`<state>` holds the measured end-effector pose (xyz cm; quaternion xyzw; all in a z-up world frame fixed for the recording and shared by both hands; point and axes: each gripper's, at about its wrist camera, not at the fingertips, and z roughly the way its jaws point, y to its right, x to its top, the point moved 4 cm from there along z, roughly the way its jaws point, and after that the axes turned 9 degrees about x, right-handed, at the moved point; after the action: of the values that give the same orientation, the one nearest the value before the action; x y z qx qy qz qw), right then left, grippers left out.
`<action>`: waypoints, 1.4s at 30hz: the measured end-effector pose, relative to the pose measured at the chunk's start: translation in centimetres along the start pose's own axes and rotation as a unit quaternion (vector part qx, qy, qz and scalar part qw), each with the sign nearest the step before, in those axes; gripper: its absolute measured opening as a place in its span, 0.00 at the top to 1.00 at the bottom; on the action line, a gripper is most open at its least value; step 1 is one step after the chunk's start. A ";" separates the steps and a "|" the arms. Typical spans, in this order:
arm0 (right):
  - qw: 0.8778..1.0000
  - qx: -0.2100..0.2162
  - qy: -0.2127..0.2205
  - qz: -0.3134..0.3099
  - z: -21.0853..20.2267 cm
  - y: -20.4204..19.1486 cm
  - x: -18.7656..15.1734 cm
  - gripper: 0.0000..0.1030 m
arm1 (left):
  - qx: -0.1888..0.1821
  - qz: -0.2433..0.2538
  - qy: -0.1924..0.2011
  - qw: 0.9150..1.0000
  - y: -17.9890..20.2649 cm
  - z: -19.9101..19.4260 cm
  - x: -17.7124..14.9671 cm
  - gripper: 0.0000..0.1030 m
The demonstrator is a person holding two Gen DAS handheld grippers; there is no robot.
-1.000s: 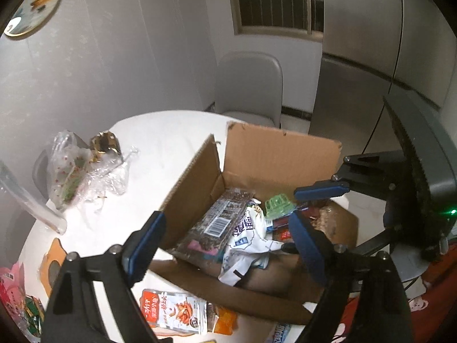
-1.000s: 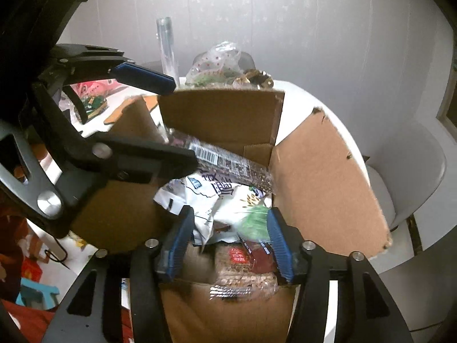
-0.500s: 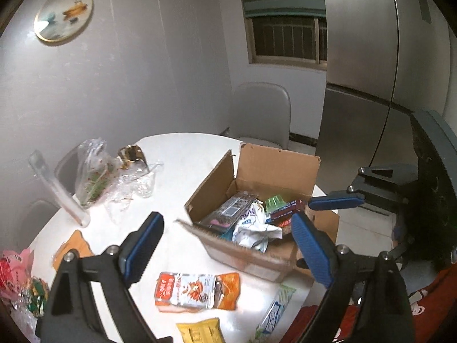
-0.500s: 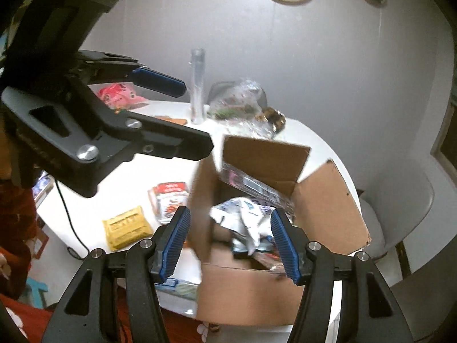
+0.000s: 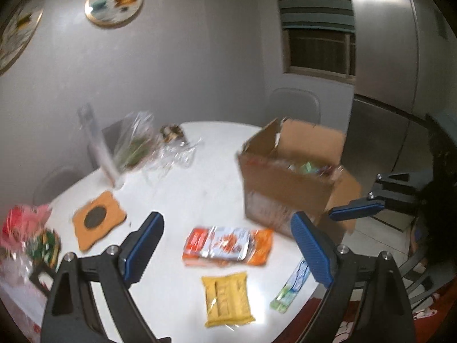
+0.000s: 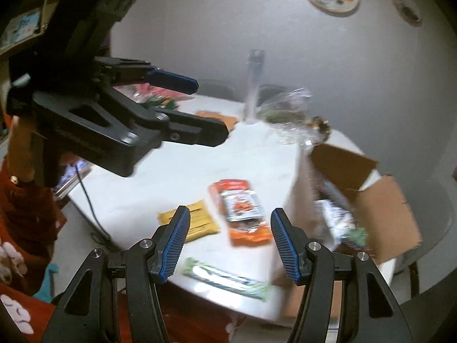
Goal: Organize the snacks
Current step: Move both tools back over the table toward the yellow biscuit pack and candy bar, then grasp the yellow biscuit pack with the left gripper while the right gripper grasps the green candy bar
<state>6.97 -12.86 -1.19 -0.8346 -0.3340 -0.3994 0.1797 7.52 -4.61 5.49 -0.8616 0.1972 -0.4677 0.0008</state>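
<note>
Between left gripper (image 5: 225,243) fingers, orange snack packet (image 5: 228,245)

One box (image 5: 281,184), three loose packets (image 5: 227,245), perhaps more blurred

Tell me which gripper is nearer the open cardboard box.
Right, as far as the views show. The right gripper hangs at the table's front edge, close beside the cardboard box. The left gripper hangs farther off, over the orange snack packet.
</note>
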 end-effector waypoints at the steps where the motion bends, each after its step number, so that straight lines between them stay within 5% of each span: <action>1: 1.000 0.004 -0.002 0.000 0.3 -0.4 -0.1 0.46 | 0.002 -0.006 -0.003 1.000 -0.4 0.2 -1.0 0.14; 10: 0.997 0.069 -0.029 0.015 5.6 -3.2 -4.1 0.46 | 0.014 -0.056 -0.048 0.997 -2.2 4.1 -9.9 0.14; 18: 0.996 0.017 -0.033 0.078 8.2 -1.3 -8.8 0.46 | -0.011 -0.076 -0.095 0.993 -0.6 8.7 -15.2 0.14; 21: 0.997 -0.026 -0.031 0.070 8.0 -0.9 -10.0 0.47 | -0.019 -0.079 -0.106 0.991 0.2 9.9 -15.8 0.14; 34: 0.984 -0.054 -0.028 0.166 7.1 1.9 -13.9 0.47 | -0.028 -0.083 -0.117 0.989 1.2 12.0 -16.0 0.14; 42: 0.983 -0.038 -0.004 0.179 8.5 1.8 -13.3 0.46 | -0.006 -0.074 -0.107 0.992 0.7 11.9 -16.4 0.36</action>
<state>6.75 -14.82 -16.93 -0.8886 -0.1645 -0.3701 0.2153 8.93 -1.89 -14.60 -0.9188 0.1346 -0.3705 -0.0175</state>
